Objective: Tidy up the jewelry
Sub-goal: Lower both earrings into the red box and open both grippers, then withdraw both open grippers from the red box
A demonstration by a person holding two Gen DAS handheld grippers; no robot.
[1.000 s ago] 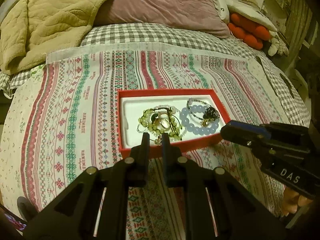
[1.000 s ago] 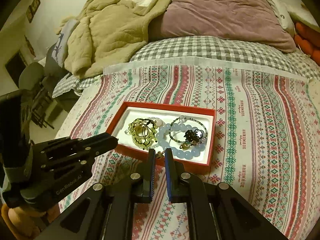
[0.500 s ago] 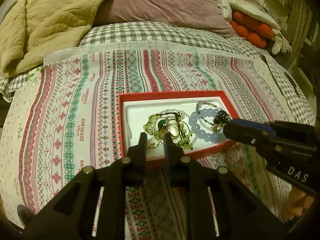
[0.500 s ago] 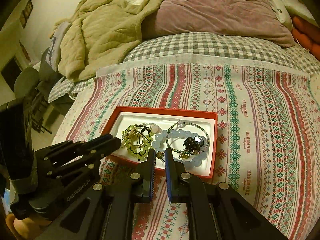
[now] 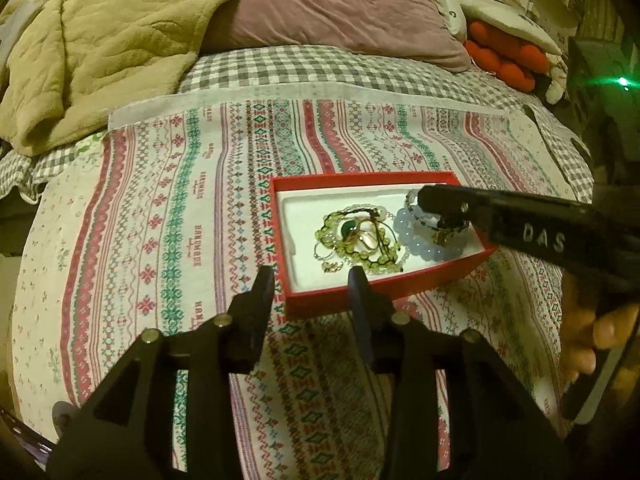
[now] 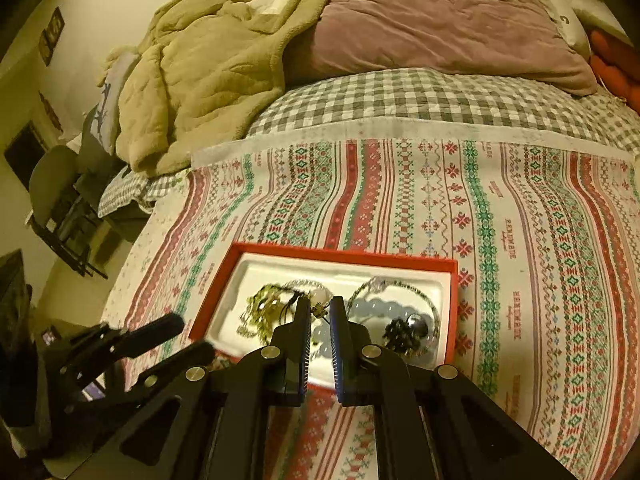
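A red box (image 5: 376, 294) with a white lining lies on the patterned cloth and holds tangled jewelry. A green bead bracelet (image 5: 360, 240) with a gold ring lies in its middle, a pale blue bead bracelet (image 5: 416, 240) to its right. My left gripper (image 5: 312, 276) is open, its fingers straddling the box's near left corner. My right gripper (image 6: 320, 308) is nearly shut and empty, its tips over the box (image 6: 452, 308) between the green bracelet (image 6: 264, 312) and the blue one (image 6: 384, 308). A dark charm bracelet (image 6: 404, 332) lies at the right.
The striped cloth (image 5: 180, 220) covers a checked bedspread (image 5: 320, 68). A beige blanket (image 5: 100, 40) and purple pillow (image 5: 340, 4) lie at the back. Red cushions (image 5: 504, 60) sit at the back right. A chair (image 6: 56, 188) stands off the bed's left side.
My left gripper has opened wide and moved up to the box. My right gripper has reached forward over the box, tips now above the jewelry.
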